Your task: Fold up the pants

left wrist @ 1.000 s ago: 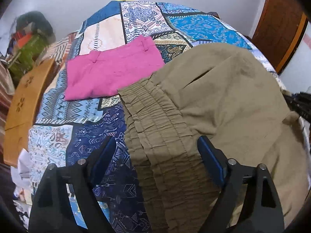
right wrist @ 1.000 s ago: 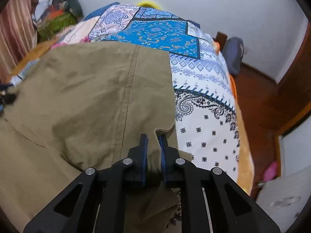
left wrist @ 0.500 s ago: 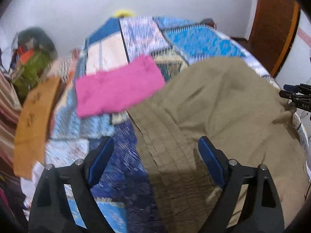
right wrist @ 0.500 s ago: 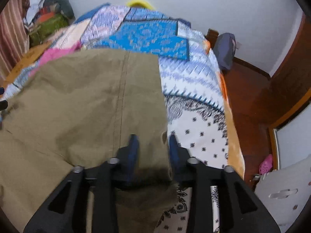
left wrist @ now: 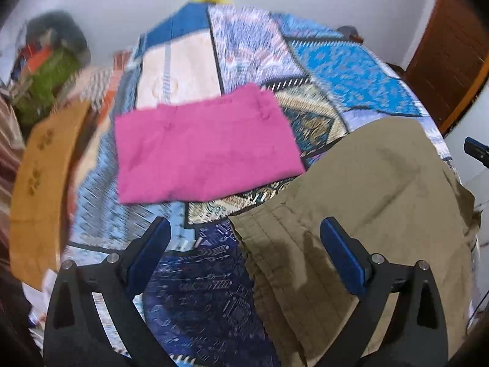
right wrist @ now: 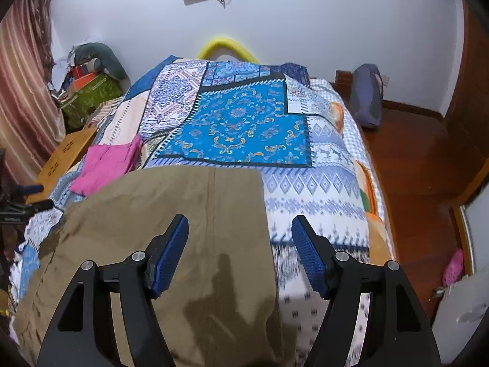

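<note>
two sets of tongs are hovering released over the bed (right wrist: 321,165). the right tongs (right wrist: 240,252) have just been opening, nothing pinched between them; the left tongs (left wrist: 244,257) are gaping wide. olive pants (right wrist: 171,223) are lying lower left of the frame, pink folded pants (left wrist: 204,146) beyond.

Below my jaws the olive-khaki pants (right wrist: 171,214) lie folded flat on the patchwork bedspread, gathered elastic waistband at their left end, a long seam running up the top layer.
</note>
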Demonstrator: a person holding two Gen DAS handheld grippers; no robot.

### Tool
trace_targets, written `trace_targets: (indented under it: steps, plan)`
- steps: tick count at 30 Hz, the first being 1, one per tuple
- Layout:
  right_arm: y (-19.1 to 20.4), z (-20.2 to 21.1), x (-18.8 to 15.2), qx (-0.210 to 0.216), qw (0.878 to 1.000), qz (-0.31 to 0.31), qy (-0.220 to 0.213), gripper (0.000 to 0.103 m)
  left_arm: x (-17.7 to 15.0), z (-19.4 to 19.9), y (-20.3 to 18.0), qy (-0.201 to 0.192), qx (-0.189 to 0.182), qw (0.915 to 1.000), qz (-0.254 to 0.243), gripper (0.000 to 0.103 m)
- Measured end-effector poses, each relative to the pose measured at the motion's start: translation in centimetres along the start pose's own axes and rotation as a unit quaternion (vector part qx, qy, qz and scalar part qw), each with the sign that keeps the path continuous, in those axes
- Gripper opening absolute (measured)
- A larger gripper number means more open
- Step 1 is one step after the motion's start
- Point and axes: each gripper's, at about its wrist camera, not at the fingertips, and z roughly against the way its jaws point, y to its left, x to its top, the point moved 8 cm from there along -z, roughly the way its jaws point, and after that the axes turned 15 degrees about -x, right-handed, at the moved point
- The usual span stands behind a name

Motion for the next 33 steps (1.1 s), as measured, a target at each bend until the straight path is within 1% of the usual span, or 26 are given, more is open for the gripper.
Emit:
trace_targets:
  steps: [2,5,7,9,11,13,15,16,17,18,19,20,21,23,24,25,26,27,29,32,33]
  plan:
    - [0.0,-1.5,0.3,-0.004,1.000,0.010,0.010,0.067,-0.3,-1.8,0.5,0.015,-0.014,0.9996,0.021,0.099]
    - [0.2,-3.9,1.0,-0.011,0.999,0.031,0.024,0.066,-0.5,-3.6,0.8,0.028,-0.018,0.9992,0.023,0.099]
    - [0.5,-5.2,1.4,-0.007,0.999,0.039,0.031,0.066,-0.5,-4.4,0.9,0.025,-0.029,0.9989,0.026,0.099]
    - [0.4,-6.6,1.9,-0.008,0.999,0.034,0.041,0.065,-0.5,-5.1,1.2,0.025,-0.040,0.9980,0.041,0.099]
    - [0.7,-7.8,2.2,0.003,0.998,0.028,0.056,0.065,-0.7,-5.7,1.4,0.027,-0.058,0.9959,0.063,0.099]
    - [1.0,-8.8,2.4,0.007,0.998,0.026,0.061,0.064,-0.9,-6.1,1.5,0.030,-0.071,0.9940,0.077,0.099]
    - [1.6,-9.7,2.3,0.023,0.997,0.027,0.071,0.062,-1.0,-6.3,1.6,0.030,-0.082,0.9927,0.083,0.099]
    - [1.9,-10.0,2.1,0.031,0.996,0.031,0.077,0.057,-1.0,-6.3,1.6,0.029,-0.086,0.9924,0.083,0.099]
    - [2.2,-10.0,2.1,0.033,0.996,0.037,0.073,0.052,-1.0,-6.3,1.6,0.029,-0.089,0.9924,0.081,0.098]
    - [2.6,-9.9,2.1,0.038,0.996,0.045,0.068,0.047,-1.0,-6.3,1.5,0.029,-0.091,0.9923,0.079,0.095]
    - [3.0,-9.7,2.1,0.045,0.995,0.053,0.065,0.035,-1.0,-6.3,1.4,0.029,-0.094,0.9922,0.077,0.093]
    - [3.1,-9.7,2.0,0.033,0.996,0.058,0.060,0.030,-0.9,-6.2,1.2,0.030,-0.099,0.9920,0.073,0.087]
    - [3.1,-9.7,2.0,0.023,0.996,0.062,0.058,0.026,-0.9,-6.1,0.9,0.029,-0.103,0.9920,0.066,0.077]
    - [3.1,-9.6,2.0,0.007,0.996,0.072,0.051,0.015,-0.7,-5.8,0.1,0.029,-0.106,0.9927,0.049,0.069]
    - [2.9,-9.4,2.0,0.005,0.996,0.073,0.048,0.013,-0.6,-5.6,-0.1,0.025,-0.090,0.9950,0.034,0.067]
    - [2.8,-9.2,2.0,0.005,0.996,0.073,0.045,0.007,-0.5,-5.4,-0.5,0.024,-0.076,0.9967,0.016,0.066]
    - [2.8,-9.0,2.0,-0.002,0.996,0.076,0.042,0.006,-0.4,-5.4,-0.7,0.022,-0.065,0.9976,0.004,0.064]
    - [2.8,-9.0,1.9,-0.011,0.996,0.080,0.038,0.006,-0.3,-5.2,-1.1,0.018,-0.048,0.9986,-0.014,0.062]
    - [3.0,-8.9,2.0,-0.028,0.995,0.095,0.031,0.005,-0.1,-5.0,-1.2,0.014,-0.028,0.9990,-0.033,0.061]
    - [2.9,-8.9,2.1,-0.052,0.993,0.105,0.021,0.004,0.4,-4.6,-1.3,0.000,0.018,0.9976,-0.067,0.060]
    - [2.9,-8.9,2.2,-0.059,0.992,0.109,0.018,0.004,0.6,-4.5,-1.2,-0.002,0.027,0.9969,-0.073,0.060]
